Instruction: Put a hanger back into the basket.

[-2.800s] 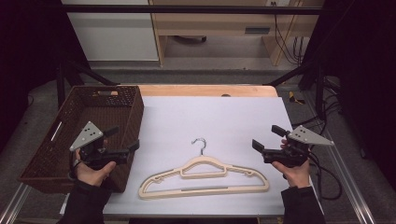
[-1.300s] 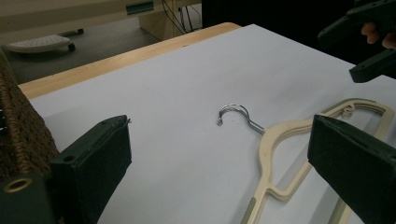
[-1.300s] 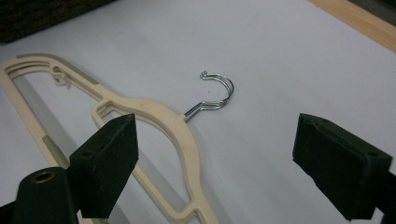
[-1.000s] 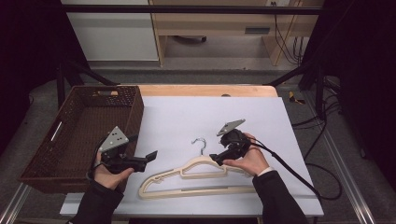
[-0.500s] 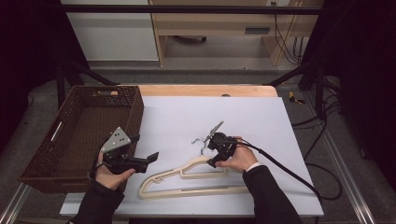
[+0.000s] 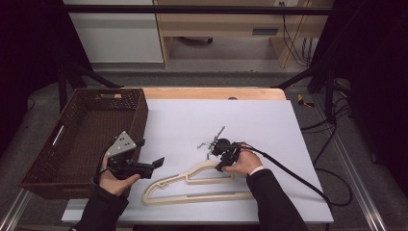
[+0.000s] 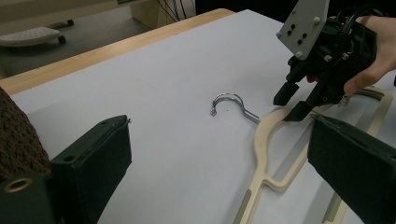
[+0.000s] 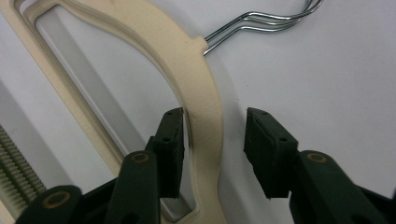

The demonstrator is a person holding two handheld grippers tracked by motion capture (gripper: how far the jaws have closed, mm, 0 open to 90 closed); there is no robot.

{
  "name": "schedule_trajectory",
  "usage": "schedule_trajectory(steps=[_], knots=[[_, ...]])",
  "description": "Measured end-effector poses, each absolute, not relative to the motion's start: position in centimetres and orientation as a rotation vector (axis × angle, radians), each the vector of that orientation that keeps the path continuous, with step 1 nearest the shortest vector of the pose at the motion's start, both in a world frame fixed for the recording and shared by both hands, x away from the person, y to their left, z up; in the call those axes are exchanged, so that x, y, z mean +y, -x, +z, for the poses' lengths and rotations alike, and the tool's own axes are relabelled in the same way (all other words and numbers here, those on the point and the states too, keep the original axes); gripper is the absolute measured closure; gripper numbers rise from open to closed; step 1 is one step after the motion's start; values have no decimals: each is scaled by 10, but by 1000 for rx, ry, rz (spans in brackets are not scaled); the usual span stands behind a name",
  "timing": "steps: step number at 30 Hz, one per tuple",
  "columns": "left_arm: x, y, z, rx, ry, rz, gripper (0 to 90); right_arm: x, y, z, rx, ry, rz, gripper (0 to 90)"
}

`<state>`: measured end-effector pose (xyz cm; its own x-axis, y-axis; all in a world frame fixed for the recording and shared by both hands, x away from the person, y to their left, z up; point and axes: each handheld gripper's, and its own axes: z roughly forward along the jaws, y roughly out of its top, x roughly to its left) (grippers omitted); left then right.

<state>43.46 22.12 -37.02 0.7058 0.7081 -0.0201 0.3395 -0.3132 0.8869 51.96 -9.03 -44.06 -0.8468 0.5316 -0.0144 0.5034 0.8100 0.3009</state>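
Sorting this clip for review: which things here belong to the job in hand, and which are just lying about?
In the job:
- cream hanger
- right gripper, jaws astride the hanger's arm and just closing, a gap left at one pad
- left gripper, open, held nearby

Lying about:
- wicker basket
- cables on the floor

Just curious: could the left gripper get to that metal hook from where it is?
Probably yes. The left gripper faces the hook across bare table; only the right gripper, straddling the hanger, is nearby.

Beyond the bench [image 6: 250, 94] lies grey floor [image 6: 221, 77], with a white cabinet [image 6: 115, 33] and a wooden desk [image 6: 226, 21]. Both sides are dark.
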Motion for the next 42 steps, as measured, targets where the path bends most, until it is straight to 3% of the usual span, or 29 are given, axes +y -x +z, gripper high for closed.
schedule_trajectory(steps=[8,42], knots=[[222,-435,-370,811,-1918,463,60,-90,-523,-442,2931,-877,485,701],[219,-434,-371,807,-1935,467,61,-97,-528,-435,2927,-997,475,735]])
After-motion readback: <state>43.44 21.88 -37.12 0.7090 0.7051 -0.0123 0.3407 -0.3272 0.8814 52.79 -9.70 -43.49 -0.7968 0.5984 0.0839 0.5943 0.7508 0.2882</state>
